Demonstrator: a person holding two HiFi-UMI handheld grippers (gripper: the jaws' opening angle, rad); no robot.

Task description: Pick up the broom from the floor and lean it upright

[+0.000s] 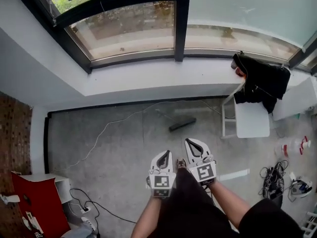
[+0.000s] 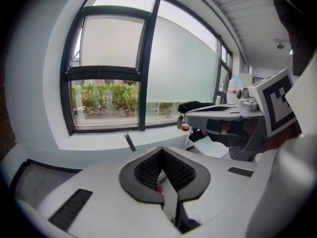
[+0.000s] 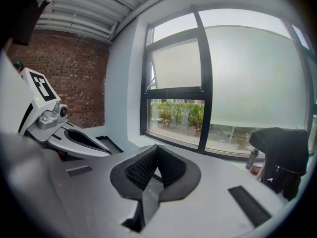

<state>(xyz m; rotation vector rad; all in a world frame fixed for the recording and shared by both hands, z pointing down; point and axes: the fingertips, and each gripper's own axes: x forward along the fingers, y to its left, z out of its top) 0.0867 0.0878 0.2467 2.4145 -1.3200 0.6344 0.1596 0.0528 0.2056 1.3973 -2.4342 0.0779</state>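
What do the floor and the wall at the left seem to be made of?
The floor looks like bare concrete: matt grey and mottled. The wall at the left is probably brick: small reddish-brown blocks with pale joints.

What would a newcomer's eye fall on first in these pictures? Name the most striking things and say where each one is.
The left claw and the right claw, both white and shut, sit side by side at the bottom middle of the head view. Ahead, a big dark-framed window runs above the grey floor. At the right, a black garment hangs over what looks like a white chair.
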